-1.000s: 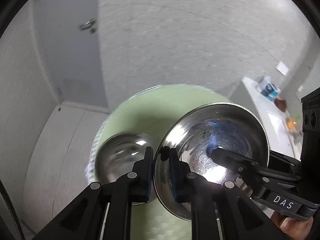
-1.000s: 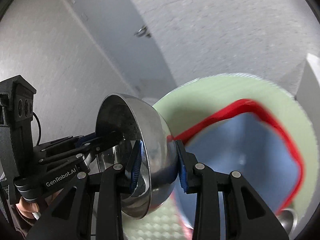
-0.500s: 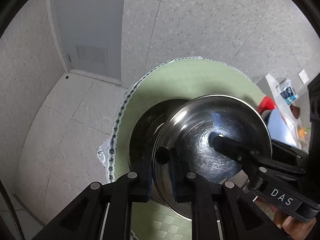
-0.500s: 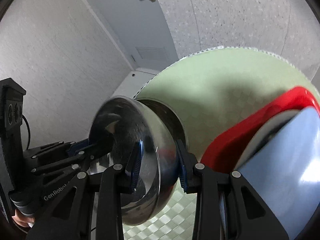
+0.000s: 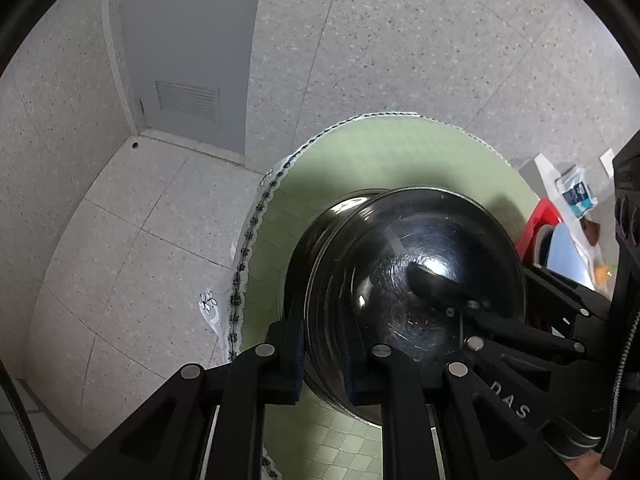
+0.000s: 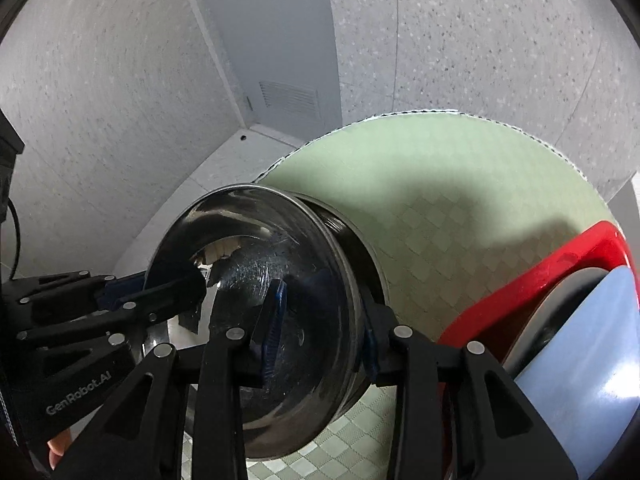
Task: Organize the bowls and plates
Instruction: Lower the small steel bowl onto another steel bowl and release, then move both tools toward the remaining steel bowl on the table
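Green tablecloth (image 5: 400, 152) edge beside steel bowl (image 5: 420, 280)

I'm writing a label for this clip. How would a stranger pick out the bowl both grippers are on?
On the round green tablecloth, left of the red tray, steel bowls sit nested. The top steel bowl is the one meant: unlike the lower bowl, its rim stands highest and gripper fingers straddle it.

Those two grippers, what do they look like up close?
Both are black plastic: the left gripper and right gripper have angular fingers with silver rivets and blue pads. One body is printed "DAS", the other "GenRobot.AI". A thin black cable trails at the edge.
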Motion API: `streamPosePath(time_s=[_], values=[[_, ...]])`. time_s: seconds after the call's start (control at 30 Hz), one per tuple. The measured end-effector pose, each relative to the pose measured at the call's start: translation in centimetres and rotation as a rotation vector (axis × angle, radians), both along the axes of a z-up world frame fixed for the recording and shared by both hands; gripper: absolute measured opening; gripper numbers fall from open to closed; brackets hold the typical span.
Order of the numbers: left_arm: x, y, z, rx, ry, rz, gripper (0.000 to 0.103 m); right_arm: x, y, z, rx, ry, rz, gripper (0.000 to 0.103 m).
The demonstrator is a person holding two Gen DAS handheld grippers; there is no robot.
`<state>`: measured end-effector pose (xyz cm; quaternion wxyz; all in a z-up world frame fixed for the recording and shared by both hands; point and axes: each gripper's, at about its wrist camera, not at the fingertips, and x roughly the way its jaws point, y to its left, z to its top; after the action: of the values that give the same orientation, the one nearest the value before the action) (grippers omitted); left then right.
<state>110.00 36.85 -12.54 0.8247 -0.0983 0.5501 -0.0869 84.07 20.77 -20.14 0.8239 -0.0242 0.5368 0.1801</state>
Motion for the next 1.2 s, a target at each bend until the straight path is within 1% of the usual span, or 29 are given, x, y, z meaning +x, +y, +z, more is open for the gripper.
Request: streamPosePath(time_s=[0.03, 0.1, 0.23, 0.3, 0.33, 0.37, 0.4, 0.43, 0.47, 0.5, 0.53, 0.6, 0.7, 0.73, 0.77, 0.8, 0.87, 0.9, 0.93, 1.07, 1.1, 1.17, 1.2], values=[[0.0, -0.1, -0.1, 0.0, -0.002, 0.0, 0.01, -0.1, 0.0, 0.0, 0.008, 0.0, 0.007, 0.048], [0.0, 0.0, -0.2, -0.007, 0.001, 0.012, 0.011, 0.1, 0.1, -0.2, -0.017, -0.016, 0.006, 0.052], [-0.5, 0.1, -0.3, -0.018, -0.009, 0.041, 0.014, 0.3, -0.5, 0.0, 0.022, -0.011, 0.004, 0.053], [-1.1, 0.0, 0.1, -0.01, -0.025, 0.062, 0.015, -0.4, -1.0, 0.6, 0.041, -0.028, -0.001, 0.055], [-1.3, -0.1, 0.3, -0.007, -0.037, 0.074, 0.019, -0.7, -1.2, 1.1, 0.048, -0.042, -0.002, 0.056], [-1.7, -0.1, 0.7, -0.007, -0.049, 0.09, 0.025, -0.9, -1.4, 1.5, 0.052, -0.049, -0.003, 0.056], [-2.0, -0.2, 1.0, -0.007, -0.062, 0.1, 0.03, -1.1, -1.8, 2.0, 0.051, -0.063, -0.01, 0.059], [-2.4, -0.2, 1.4, 0.016, -0.073, 0.124, 0.045, -1.5, -2.3, 2.6, 0.051, -0.085, -0.017, 0.063], [-2.8, -0.3, 1.8, 0.037, -0.084, 0.147, 0.064, -1.8, -3.0, 3.4, 0.068, -0.099, -0.018, 0.065], [-3.4, -0.4, 2.3, 0.053, -0.108, 0.175, 0.07, -2.1, -3.5, 3.9, 0.09, -0.107, -0.016, 0.067], [-3.9, -0.5, 2.7, 0.062, -0.12, 0.194, 0.072, -2.6, -4.4, 4.9, 0.111, -0.122, -0.014, 0.07], [-5.2, -1.0, 3.7, 0.083, -0.145, 0.238, 0.072, -3.5, -5.6, 6.1, 0.134, -0.148, -0.001, 0.073], [-8.3, -3.0, 5.5, 0.096, -0.2, 0.293, 0.072, -5.9, -9.5, 8.7, 0.177, -0.2, 0.015, 0.074], [-9.6, -4.2, 6.1, 0.103, -0.224, 0.301, 0.073, -6.3, -10.4, 9.1, 0.185, -0.211, 0.013, 0.076], [-10.6, -5.1, 6.5, 0.104, -0.217, 0.268, 0.076, -7.2, -12.3, 9.8, 0.196, -0.227, 0.006, 0.078], [-12.1, -6.7, 7.0, 0.111, -0.236, 0.281, 0.077, -7.9, -13.7, 10.3, 0.203, -0.239, -0.004, 0.08], [-14.3, -9.0, 7.3, 0.102, -0.259, 0.289, 0.08, -9.4, -17.6, 10.9, 0.205, -0.259, -0.028, 0.08], [-15.7, -10.8, 7.5, 0.096, -0.271, 0.297, 0.081, -9.9, -19.1, 11.0, 0.205, -0.264, -0.038, 0.08], [-16.7, -11.9, 7.4, 0.091, -0.275, 0.298, 0.081, -10.8, -21.6, 11.0, 0.2, -0.272, -0.059, 0.08], [-21.2, -18.1, 6.3, 0.055, -0.274, 0.28, 0.081, -13.4, -28.0, 10.1, 0.181, -0.258, -0.124, 0.082], [-22.4, -20.1, 5.9, 0.051, -0.273, 0.27, 0.081, -13.9, -29.5, 9.6, 0.175, -0.249, -0.14, 0.083], [-23.9, -22.2, 5.2, 0.045, -0.269, 0.248, 0.081, -14.7, -31.9, 8.6, 0.171, -0.226, -0.165, 0.083], [-24.6, -23.6, 4.9, 0.051, -0.259, 0.235, 0.081, -15.1, -33.2, 7.6, 0.175, -0.202, -0.182, 0.083]])
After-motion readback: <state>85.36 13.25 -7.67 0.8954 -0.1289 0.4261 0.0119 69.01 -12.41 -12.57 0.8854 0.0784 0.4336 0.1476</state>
